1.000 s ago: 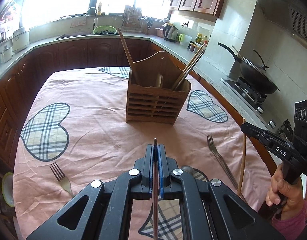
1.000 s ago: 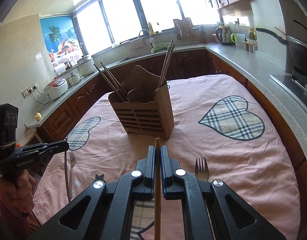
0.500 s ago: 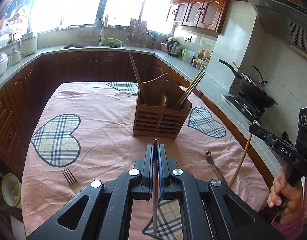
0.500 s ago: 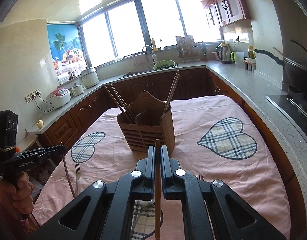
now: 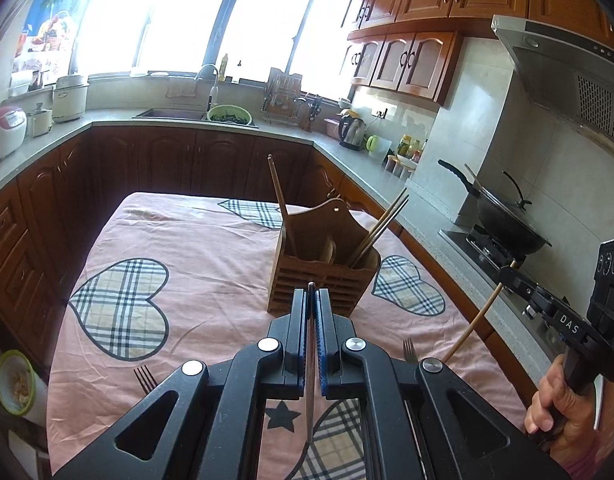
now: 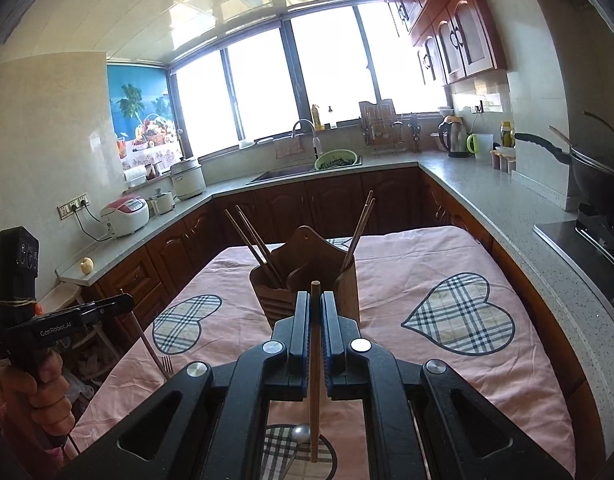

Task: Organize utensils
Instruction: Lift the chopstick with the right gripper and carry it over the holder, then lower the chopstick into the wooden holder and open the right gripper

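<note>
Chopsticks (image 5: pixel 310 360) (image 6: pixel 315 380), slender wooden rods, before slatted wooden holder (image 5: pixel 323 276).

Bright windows (image 6: pixel 331 80) glare over dark wood cabinets (image 5: pixel 167 156) — grey counter (image 6: pixel 487 188), white tiled ceiling (image 6: pixel 227 4).

The left tongs (image 5: pixel 311 300) are held closed on a thin dark chopstick (image 5: pixel 310 392), angled downward. The right tongs (image 6: pixel 315 304) are likewise clamped on a lighter chopstick (image 6: pixel 315 392). Each handle is gripped by a hand (image 5: pixel 555 400) from below, fingers wrapped around it.
</note>
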Demonstrator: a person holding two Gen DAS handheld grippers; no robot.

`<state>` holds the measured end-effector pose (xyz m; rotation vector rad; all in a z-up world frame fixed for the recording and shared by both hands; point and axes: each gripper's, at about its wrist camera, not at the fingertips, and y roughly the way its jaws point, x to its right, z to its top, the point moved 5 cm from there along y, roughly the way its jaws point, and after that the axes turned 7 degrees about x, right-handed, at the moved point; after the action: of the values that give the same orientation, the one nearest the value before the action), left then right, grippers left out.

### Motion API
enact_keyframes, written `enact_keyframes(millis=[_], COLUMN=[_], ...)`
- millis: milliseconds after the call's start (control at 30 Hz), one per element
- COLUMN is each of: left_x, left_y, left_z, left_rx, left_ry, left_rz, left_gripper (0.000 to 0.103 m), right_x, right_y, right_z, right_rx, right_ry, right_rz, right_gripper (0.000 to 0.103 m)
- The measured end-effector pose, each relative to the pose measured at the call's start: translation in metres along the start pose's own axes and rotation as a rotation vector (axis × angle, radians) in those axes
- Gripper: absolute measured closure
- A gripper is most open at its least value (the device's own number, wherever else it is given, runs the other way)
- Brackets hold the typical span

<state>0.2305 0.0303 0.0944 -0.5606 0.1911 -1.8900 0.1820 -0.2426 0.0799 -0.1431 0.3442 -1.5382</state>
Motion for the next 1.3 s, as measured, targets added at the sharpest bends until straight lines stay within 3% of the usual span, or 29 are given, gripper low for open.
enact_keyframes(millis=[533,1300], left_x=[-0.006,-0.034], left_y=[0.009,0.102], left_z=[0.038,0.1], left_rx=[0.127,0.272], left_ry=[-0.021,-0.075], left_rz=[-0.014,0.009], left_gripper=[0.1,0.1], right_x=[-0.005,0.019], right_y=[0.015,0.073], right_z=[0.045,0.112], right_rx=[0.12,0.3], right_ry=[0.025,0.084], right_rz=[0.03,-0.03], right_gripper=[0.098,0.098])
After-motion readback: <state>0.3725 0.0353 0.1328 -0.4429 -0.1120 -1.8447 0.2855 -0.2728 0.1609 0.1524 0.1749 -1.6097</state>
